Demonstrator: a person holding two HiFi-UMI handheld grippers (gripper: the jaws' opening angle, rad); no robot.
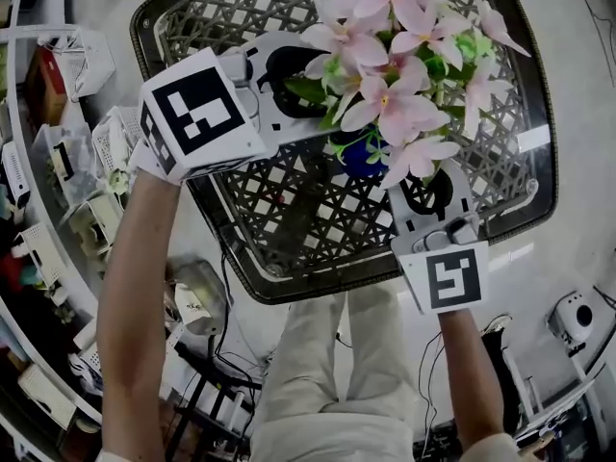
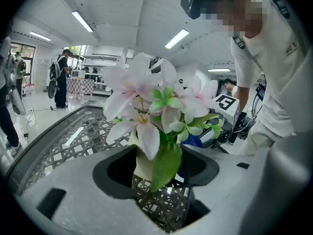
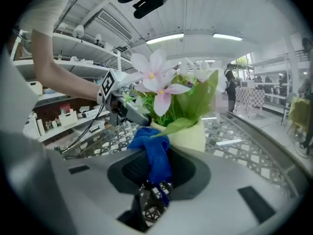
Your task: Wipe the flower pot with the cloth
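Note:
A cream flower pot (image 2: 141,161) with pink and white artificial flowers (image 1: 390,75) stands on a glass-topped lattice table (image 1: 241,268). My left gripper (image 1: 296,77) reaches in from the left, and the pot sits between its jaws, which are shut on its sides (image 2: 156,173). The blooms hide the pot from the head view. My right gripper (image 1: 416,189) comes from the near side, shut on a blue cloth (image 3: 154,153). The cloth hangs from the jaws (image 3: 156,175), and its bunched top lies against the pot (image 3: 188,133) at its left side. The cloth (image 1: 364,157) also shows under the petals.
Shelves with white boxes (image 1: 58,162) run along the left. Cables and a stand (image 1: 568,325) lie on the floor near the person's legs (image 1: 337,373). People (image 2: 61,77) stand far off in the room beyond the table edge (image 2: 46,136).

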